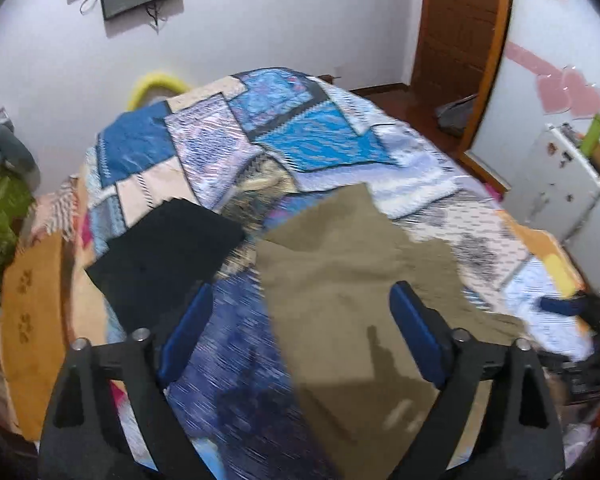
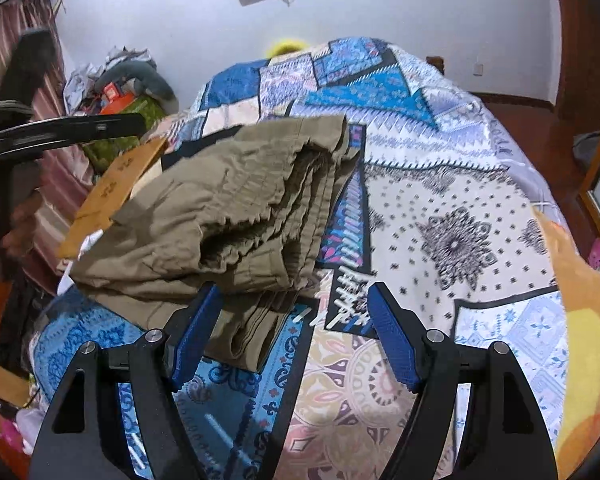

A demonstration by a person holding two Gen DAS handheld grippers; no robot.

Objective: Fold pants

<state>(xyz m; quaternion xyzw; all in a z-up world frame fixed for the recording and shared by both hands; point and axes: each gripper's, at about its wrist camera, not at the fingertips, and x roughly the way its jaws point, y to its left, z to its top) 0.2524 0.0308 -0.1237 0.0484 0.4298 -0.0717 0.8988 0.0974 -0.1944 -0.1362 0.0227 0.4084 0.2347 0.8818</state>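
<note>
The khaki pants (image 2: 236, 208) lie on the bed's patchwork quilt (image 2: 460, 208), already doubled into a thick stack. In the right wrist view several layers show along the bundle's right edge, bunched and wavy rather than flat, and a narrower folded strip runs down toward six o'clock. In the left wrist view the same khaki cloth (image 1: 340, 280) spreads from the centre toward five o'clock, smoother on this side. A black folded garment (image 1: 168, 256) lies just beside it at nine o'clock, apart from the khaki.

The left tongs (image 1: 300, 320) stand wide open above the khaki cloth and quilt, with nothing pinched between the blue pads. The right tongs (image 2: 296, 320) are also open: the left pad sits at the edge of the folded strip, but I see no squeeze on the fabric.

I judge the folding largely done: the pants are compact and released. What seems left is tidying, flattening the rumpled layers and squaring the edges, or one more fold if a smaller bundle is wanted.
</note>
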